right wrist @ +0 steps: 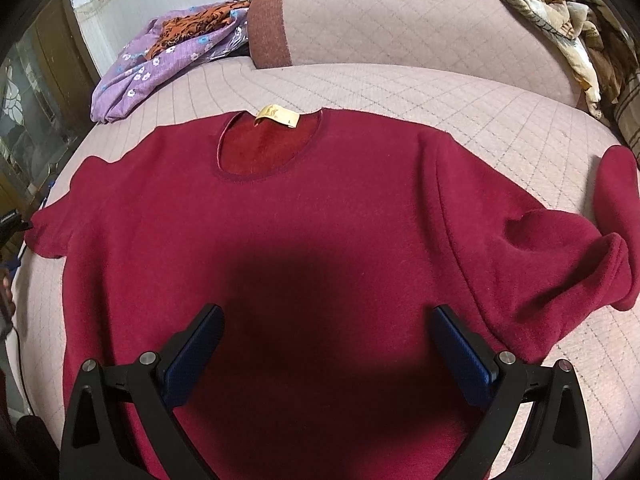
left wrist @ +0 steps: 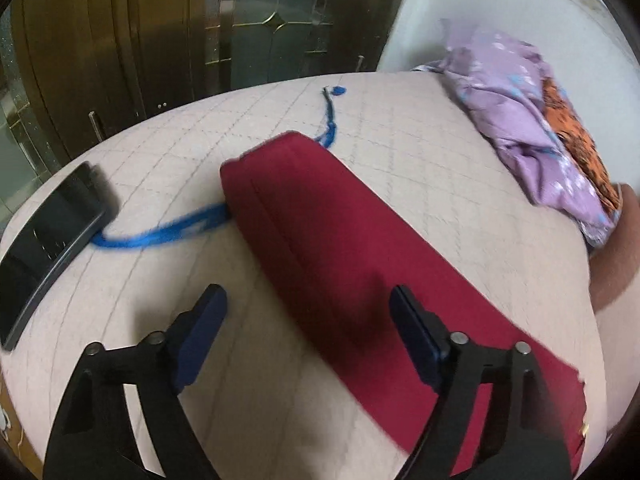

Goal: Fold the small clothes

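Note:
A dark red fleece sweater (right wrist: 320,216) lies spread flat on a pink quilted sofa seat (right wrist: 500,120), neck hole and yellow label (right wrist: 277,115) at the far side. Its right sleeve (right wrist: 560,252) is bunched at the seat's right edge. My right gripper (right wrist: 328,320) is open and empty, hovering over the sweater's lower body. In the left wrist view the sweater's left sleeve (left wrist: 340,240) stretches away across the seat. My left gripper (left wrist: 308,304) is open and empty just above that sleeve's near part.
A purple floral cloth with an orange print cloth (left wrist: 532,132) lies heaped at the seat's far end, also in the right wrist view (right wrist: 160,64). A black phone (left wrist: 52,232) and a blue cord (left wrist: 160,234) lie left of the sleeve. A beige patterned cloth (right wrist: 560,20) hangs on the backrest.

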Action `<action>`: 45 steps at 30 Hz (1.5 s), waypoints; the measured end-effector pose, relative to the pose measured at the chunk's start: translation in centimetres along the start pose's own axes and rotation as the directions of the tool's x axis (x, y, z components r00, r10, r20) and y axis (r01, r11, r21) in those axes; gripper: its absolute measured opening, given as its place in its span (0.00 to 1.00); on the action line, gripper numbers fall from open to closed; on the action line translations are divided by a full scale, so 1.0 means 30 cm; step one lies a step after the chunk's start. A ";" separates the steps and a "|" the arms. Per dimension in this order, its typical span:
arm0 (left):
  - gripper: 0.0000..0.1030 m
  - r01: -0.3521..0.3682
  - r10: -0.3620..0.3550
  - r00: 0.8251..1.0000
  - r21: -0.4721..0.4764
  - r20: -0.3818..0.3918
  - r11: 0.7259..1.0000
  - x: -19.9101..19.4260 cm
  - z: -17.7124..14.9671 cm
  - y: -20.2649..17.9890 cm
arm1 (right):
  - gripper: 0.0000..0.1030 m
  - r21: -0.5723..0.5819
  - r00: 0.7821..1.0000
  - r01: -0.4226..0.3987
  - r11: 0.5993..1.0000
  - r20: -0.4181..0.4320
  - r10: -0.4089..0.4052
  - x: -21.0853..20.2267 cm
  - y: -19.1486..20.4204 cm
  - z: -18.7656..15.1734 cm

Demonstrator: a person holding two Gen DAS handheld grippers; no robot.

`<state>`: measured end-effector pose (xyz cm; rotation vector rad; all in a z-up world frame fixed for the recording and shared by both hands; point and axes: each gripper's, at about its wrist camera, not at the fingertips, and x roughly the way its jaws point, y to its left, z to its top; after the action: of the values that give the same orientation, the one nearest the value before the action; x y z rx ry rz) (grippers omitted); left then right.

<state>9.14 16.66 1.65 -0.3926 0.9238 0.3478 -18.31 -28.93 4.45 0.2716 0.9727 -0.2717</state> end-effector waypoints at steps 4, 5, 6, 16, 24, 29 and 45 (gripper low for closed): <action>0.31 -0.016 0.013 0.999 0.072 0.035 0.997 0.039 0.037 -0.035 | 1.00 -0.020 1.000 0.015 1.000 0.000 -0.015 0.009 0.010 0.001; 0.07 -0.002 -0.001 0.999 0.073 0.038 0.997 0.040 0.039 -0.038 | 1.00 -0.021 1.000 0.014 1.000 0.000 -0.014 0.008 0.010 0.001; 0.07 0.039 -0.040 0.999 0.070 0.020 0.997 0.042 0.044 -0.035 | 1.00 -0.019 1.000 0.011 1.000 0.000 -0.011 0.008 0.008 0.003; 0.06 0.343 -0.373 0.926 0.282 0.060 0.896 -0.379 -0.119 -0.272 | 1.00 0.040 0.999 -0.028 0.999 0.033 0.026 -0.027 -0.023 0.027; 0.06 0.543 -0.548 0.825 0.472 -0.142 0.695 -0.557 -0.498 -0.679 | 1.00 0.060 0.995 -0.037 0.998 0.090 0.031 -0.109 -0.060 0.054; 0.07 0.595 -0.520 0.800 0.502 -0.300 0.627 -0.508 -0.738 -0.854 | 1.00 0.108 0.995 -0.018 0.994 0.097 0.007 -0.109 -0.132 0.071; 0.79 0.326 -0.434 0.901 0.617 0.028 0.716 -0.636 -0.612 -0.519 | 1.00 0.134 0.984 -0.169 0.977 0.086 0.158 -0.045 -0.139 0.089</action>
<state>-7.28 -7.88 10.11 0.0471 0.7103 -0.3026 -18.42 -33.59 6.56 0.4655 0.8532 -0.1987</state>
